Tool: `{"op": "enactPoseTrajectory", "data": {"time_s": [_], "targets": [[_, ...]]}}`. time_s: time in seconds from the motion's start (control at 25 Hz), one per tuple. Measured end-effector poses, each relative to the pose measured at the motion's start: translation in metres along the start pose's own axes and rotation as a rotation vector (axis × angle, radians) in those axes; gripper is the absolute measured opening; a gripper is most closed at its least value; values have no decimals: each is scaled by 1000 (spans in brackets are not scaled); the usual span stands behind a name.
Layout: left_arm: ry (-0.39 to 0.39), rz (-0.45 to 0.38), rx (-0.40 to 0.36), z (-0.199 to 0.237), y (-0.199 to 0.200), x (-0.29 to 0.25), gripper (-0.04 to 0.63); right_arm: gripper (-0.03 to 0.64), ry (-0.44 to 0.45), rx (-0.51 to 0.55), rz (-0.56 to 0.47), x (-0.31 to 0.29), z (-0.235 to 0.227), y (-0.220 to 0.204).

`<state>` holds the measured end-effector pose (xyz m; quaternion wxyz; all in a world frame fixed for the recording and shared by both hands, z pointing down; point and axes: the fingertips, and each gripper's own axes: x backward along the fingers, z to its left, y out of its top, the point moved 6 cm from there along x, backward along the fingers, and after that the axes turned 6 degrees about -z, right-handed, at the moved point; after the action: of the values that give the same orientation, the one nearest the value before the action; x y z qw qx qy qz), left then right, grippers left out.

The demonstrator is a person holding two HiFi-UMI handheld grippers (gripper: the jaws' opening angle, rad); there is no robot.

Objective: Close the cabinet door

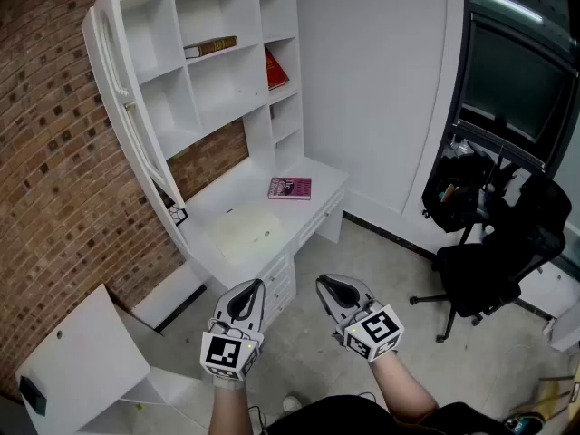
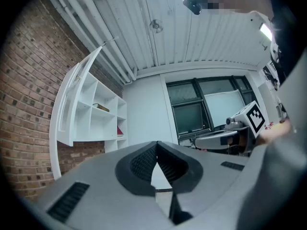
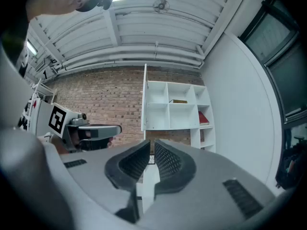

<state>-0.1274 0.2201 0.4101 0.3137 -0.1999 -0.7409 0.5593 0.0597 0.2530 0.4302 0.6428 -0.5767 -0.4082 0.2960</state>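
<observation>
The cabinet door point(image 1: 122, 93) hangs wide open at 11 o'clock, well away from both claws. To shut it well, I think 1 claw should push near its free edge and swing it slowly toward the shelves point(image 1: 227, 71). The left claw point(image 1: 245, 299) and right claw point(image 1: 337, 290) sit side by side at 6 o'clock. Both are about level, pressed together and holding nothing.

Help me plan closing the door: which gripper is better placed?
Left, probably. The left gripper sits on the side where the open cabinet door stands; the right gripper would have to cross over. Both are shut and empty.
</observation>
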Motion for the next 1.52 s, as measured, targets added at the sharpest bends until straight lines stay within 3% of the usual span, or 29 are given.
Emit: {"op": "enactPoseTrajectory", "data": {"time_s": [0.6, 0.84, 1.2, 1.52], "targets": [[-13, 10, 38, 69, -19, 16, 9, 38, -20, -46, -21, -60, 26, -20], [-28, 6, 37, 93, -28, 4, 9, 38, -49, -53, -36, -81, 13, -25], [-4, 7, 12, 108, -47, -72, 9, 40, -19, -79, -57, -119, -60, -37], [88, 22, -6, 134, -56, -167, 9, 40, 82, -131, -62, -180, -154, -37]]}}
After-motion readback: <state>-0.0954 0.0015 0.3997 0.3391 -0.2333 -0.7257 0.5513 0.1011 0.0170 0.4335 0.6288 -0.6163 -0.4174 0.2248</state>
